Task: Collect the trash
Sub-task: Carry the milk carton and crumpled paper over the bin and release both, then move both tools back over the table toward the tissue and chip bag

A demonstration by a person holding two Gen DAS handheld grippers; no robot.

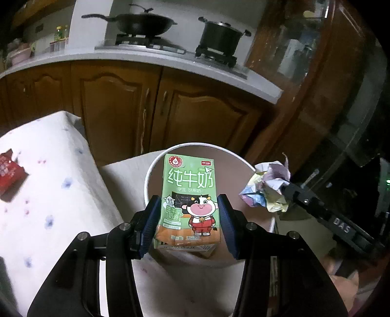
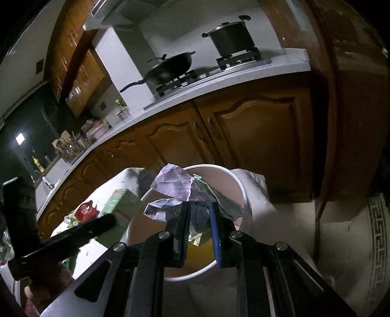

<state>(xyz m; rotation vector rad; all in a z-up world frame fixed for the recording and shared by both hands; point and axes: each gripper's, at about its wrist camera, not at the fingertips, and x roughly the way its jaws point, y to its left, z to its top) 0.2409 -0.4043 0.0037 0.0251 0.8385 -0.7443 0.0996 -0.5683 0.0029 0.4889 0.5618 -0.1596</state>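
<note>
My left gripper (image 1: 189, 207) is shut on a green milk carton (image 1: 189, 195) with a cartoon cow, held upright over the mouth of a round white bin (image 1: 156, 165). My right gripper (image 2: 199, 214) is shut on a wad of crumpled paper (image 2: 173, 183), purple and pale, which hangs above the same white bin (image 2: 240, 185). In the left wrist view that crumpled paper (image 1: 265, 187) sits at the bin's right rim, pinched by the right gripper (image 1: 285, 190). The right wrist view shows the milk carton (image 2: 119, 202) to the left of the bin.
A table with a white flowered cloth (image 1: 48, 183) stands left of the bin and carries a red wrapper (image 1: 9, 174). Behind are wooden kitchen cabinets (image 1: 121, 104), a counter with a wok (image 1: 143, 23) and a pot (image 1: 219, 36). A dark wooden cabinet (image 2: 353, 122) rises on the right.
</note>
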